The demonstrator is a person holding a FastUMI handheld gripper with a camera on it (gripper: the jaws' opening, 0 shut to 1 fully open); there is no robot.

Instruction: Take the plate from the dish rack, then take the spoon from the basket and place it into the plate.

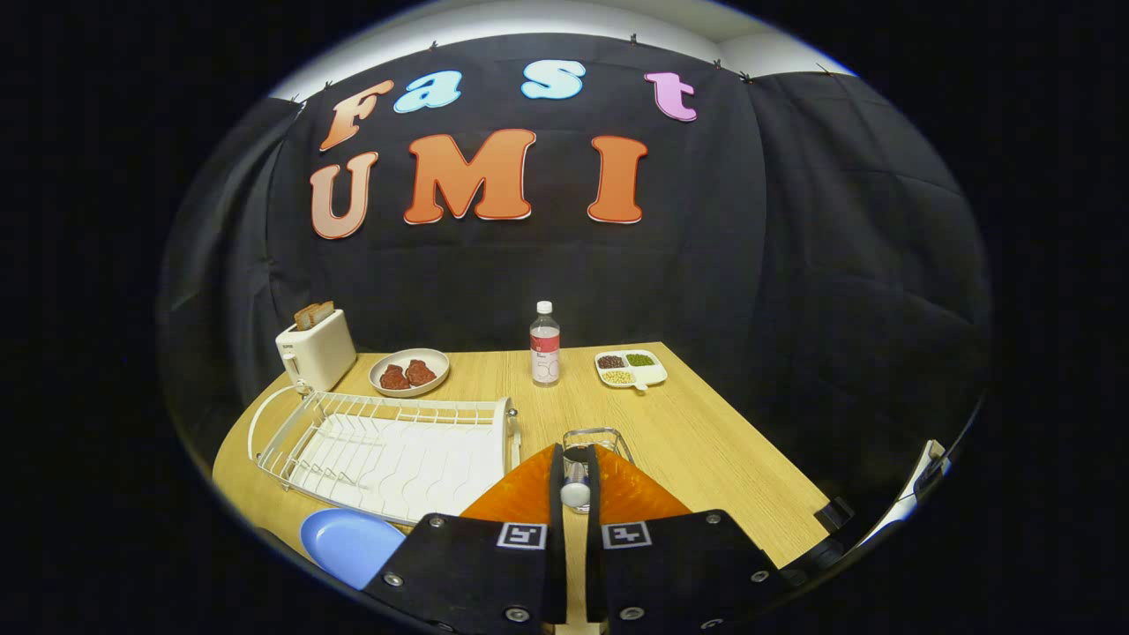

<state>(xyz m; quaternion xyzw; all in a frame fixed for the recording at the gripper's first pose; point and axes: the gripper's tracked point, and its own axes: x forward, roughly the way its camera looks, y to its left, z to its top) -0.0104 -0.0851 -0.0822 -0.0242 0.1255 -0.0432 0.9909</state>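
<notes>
While the tongs point(575, 494) hover low over the table point(706, 441), their fingers pinch a silvery spoon point(575, 485) — narrow grip; wire basket point(600, 438) just beyond; blue plate point(348, 542) lies beside the empty rack point(388, 450).

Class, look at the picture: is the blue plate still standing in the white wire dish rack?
No. The blue plate lies flat on the wooden table, in front of the white wire dish rack.

The tool point(575, 483) hides most of the spoon point(575, 492) and the basket's point(609, 435) lower half.
</notes>
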